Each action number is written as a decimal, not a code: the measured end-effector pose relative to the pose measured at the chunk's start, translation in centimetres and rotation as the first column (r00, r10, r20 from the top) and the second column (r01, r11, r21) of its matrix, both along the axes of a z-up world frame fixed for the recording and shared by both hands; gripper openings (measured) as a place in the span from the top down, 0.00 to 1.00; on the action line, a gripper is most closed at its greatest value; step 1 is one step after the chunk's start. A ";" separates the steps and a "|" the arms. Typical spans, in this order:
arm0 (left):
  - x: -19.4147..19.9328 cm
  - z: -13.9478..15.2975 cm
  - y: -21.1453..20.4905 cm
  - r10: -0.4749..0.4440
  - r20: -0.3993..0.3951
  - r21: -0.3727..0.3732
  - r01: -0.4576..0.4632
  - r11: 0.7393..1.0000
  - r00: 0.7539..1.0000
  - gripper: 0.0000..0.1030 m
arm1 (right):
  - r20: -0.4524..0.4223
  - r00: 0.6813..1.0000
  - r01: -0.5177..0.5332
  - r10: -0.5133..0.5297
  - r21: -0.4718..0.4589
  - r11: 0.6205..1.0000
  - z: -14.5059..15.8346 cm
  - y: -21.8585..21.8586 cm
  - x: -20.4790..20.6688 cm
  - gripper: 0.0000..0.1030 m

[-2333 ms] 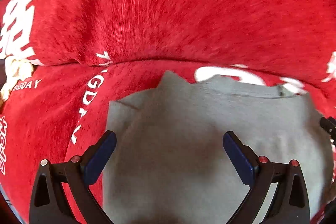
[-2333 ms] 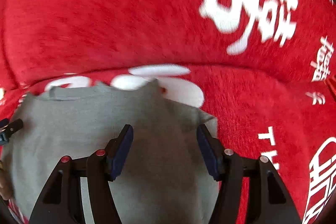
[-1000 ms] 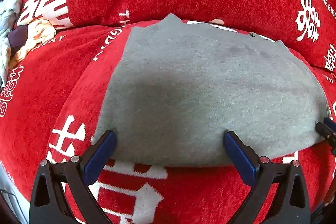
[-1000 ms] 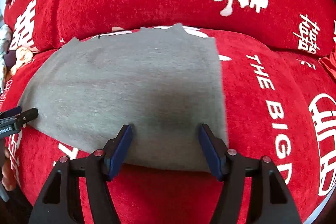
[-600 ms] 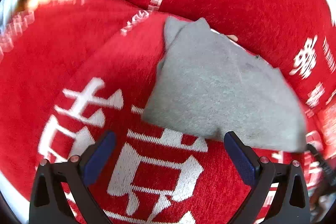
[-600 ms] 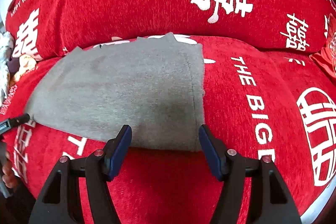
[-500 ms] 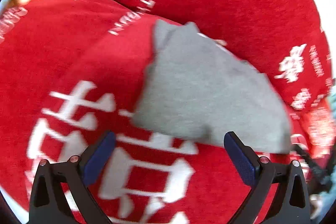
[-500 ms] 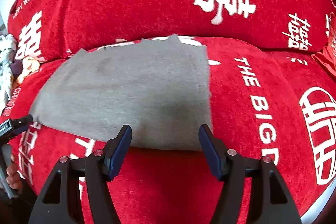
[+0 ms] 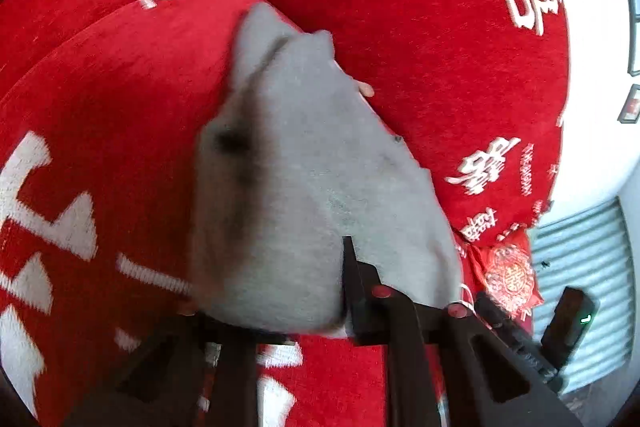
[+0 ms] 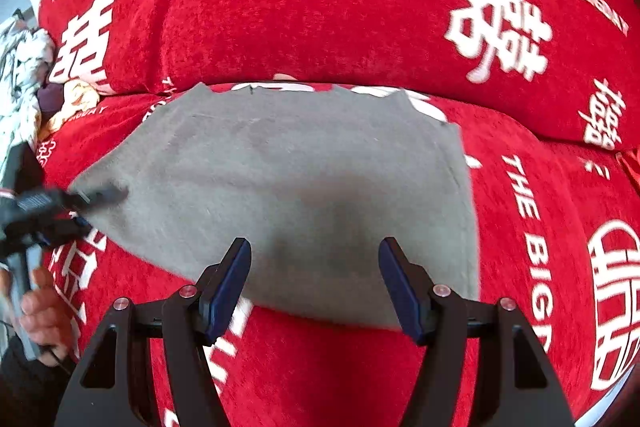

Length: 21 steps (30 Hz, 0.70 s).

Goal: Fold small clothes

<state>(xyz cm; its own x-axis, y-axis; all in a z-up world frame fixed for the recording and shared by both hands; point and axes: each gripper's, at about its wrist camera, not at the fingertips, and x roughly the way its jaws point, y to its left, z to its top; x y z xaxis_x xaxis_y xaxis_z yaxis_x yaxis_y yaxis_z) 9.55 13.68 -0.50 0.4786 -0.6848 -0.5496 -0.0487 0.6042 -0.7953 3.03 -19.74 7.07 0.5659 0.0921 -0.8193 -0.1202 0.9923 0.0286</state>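
Note:
A small grey garment (image 10: 288, 179) lies folded flat on a red sofa seat (image 10: 552, 227). In the left wrist view the garment (image 9: 320, 167) fills the middle and its near corner is lifted between my left gripper's (image 9: 280, 307) jaws, which are closed on the cloth. In the right wrist view the left gripper (image 10: 96, 197) is at the garment's left corner. My right gripper (image 10: 316, 279) is open and empty, just above the garment's near edge.
The red sofa backrest (image 10: 320, 7) with white printed characters rises behind the garment. A pile of other clothes (image 10: 36, 83) lies at the far left of the seat. A small red pouch (image 9: 508, 279) lies at the right in the left wrist view.
My left gripper has swung round to the garment's left corner and closed on it, and the corner is raised. My right gripper has backed off a little and stayed open.

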 end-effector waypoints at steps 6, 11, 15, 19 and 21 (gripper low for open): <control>-0.5 0.5 0.0 0.029 0.042 0.018 -0.030 0.999 0.999 0.83 | -0.063 0.992 -0.111 0.112 0.017 0.994 0.7 6.5 6.3 0.32; -0.9 1.4 -0.8 0.059 0.071 0.131 -0.068 0.989 0.996 0.83 | -0.179 0.965 -0.184 0.189 0.048 0.982 -0.3 13.3 13.0 0.32; -1.5 2.9 -2.8 0.050 0.123 0.306 -0.086 0.948 0.991 0.83 | -0.302 0.920 -0.231 0.250 0.097 0.968 -2.1 18.5 17.8 0.24; -1.7 3.6 -4.2 0.029 0.149 0.421 -0.090 0.902 0.988 0.83 | -0.421 0.872 -0.226 0.249 0.105 0.968 -4.4 22.2 21.1 0.23; -1.7 3.7 -4.4 0.026 0.146 0.436 -0.088 0.895 0.989 0.83 | -0.467 0.852 -0.235 0.238 0.066 0.970 -5.5 24.1 22.4 0.23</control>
<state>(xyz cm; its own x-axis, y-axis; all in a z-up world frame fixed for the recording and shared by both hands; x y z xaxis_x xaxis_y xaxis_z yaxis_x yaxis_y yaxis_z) 7.86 9.29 3.18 0.5994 -0.3565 -0.7167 -0.0064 0.8932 -0.4496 25.44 4.37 1.60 0.0763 0.1800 -0.9807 -0.3224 0.9352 0.1466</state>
